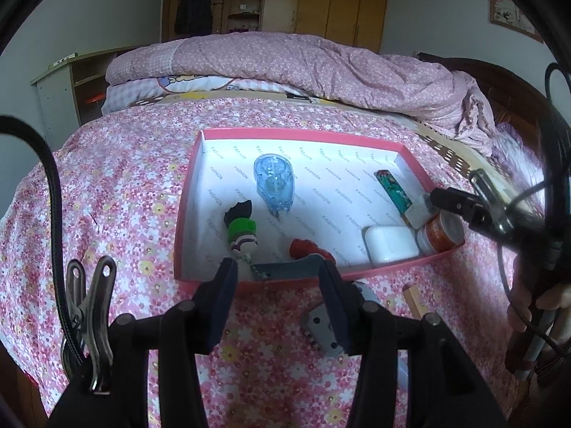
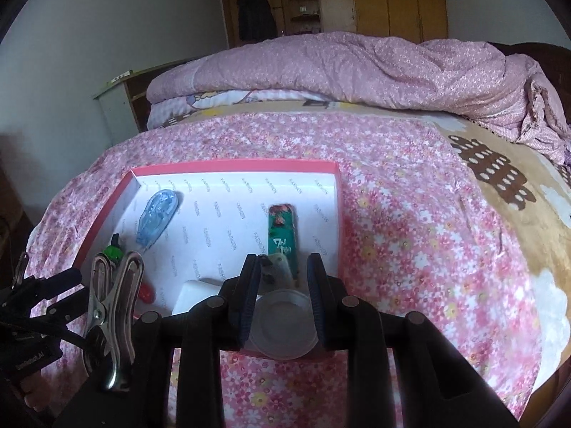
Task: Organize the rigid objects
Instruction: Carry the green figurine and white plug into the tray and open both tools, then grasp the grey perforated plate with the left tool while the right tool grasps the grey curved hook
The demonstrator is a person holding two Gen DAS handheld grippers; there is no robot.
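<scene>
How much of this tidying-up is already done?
Mostly done: the blue tape dispenser, doll and white case lie in the pink box. The right gripper holds a small jar at the box's corner. A metal piece waits outside.

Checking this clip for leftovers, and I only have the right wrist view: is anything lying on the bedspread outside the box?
Observer: Yes. A toothed metal blade lies on the bedspread, just outside the box's near wall.
Operator: Anything else out there?
Observer: The end of a wooden stick shows to the blade's right.
Operator: I see only the lid of the jar in the right gripper. What is on its side?
Observer: An orange label.
</scene>
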